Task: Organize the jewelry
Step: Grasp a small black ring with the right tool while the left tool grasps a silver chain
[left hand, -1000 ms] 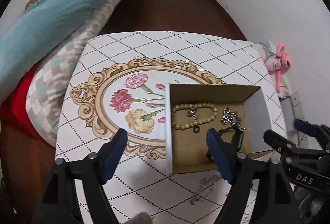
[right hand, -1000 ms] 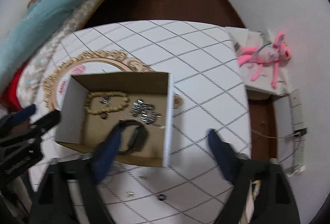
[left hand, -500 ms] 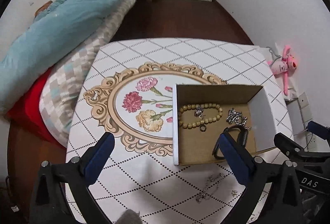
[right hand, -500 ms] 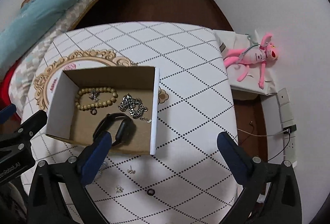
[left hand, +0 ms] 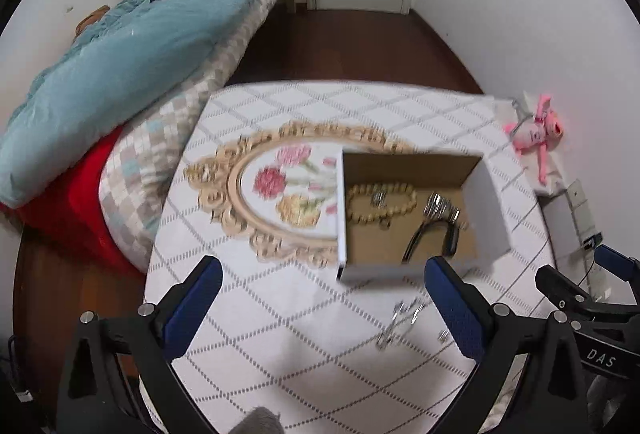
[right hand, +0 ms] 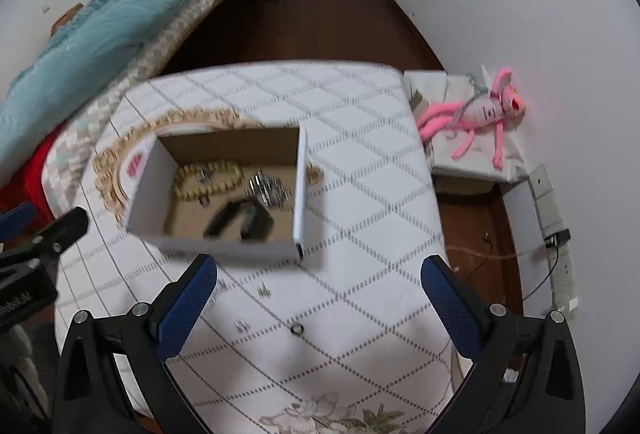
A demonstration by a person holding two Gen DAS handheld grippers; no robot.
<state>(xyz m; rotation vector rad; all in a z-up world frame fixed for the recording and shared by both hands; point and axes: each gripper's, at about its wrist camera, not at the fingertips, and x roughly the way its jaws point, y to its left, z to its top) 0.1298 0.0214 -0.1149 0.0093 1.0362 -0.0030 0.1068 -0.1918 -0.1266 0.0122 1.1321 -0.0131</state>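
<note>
Nearest, both my tools were wide apart and holding nothing: left gripper (left hand: 322,298) and right gripper (right hand: 318,298) hung over the tablecloth (right hand: 360,202), short of the box. Between the right gripper's fingers lay the leftovers: a small black ring (right hand: 296,329) and a few tiny silver bits (right hand: 263,290); in the left view, a thin silver chain (left hand: 400,320). My read: all featherlight, limp, slippery on cloth, so pinch the chain mid-length w/ the tips, take the ring across its rim. Farther on, the cardboard box (right hand: 224,248) already held the bead bracelet (right hand: 208,180), a silver chain heap (right hand: 266,190) and a dark watch (right hand: 240,220). Motion blur smeared everything; couldn't tell whether the small bits were earrings or studs.
</note>
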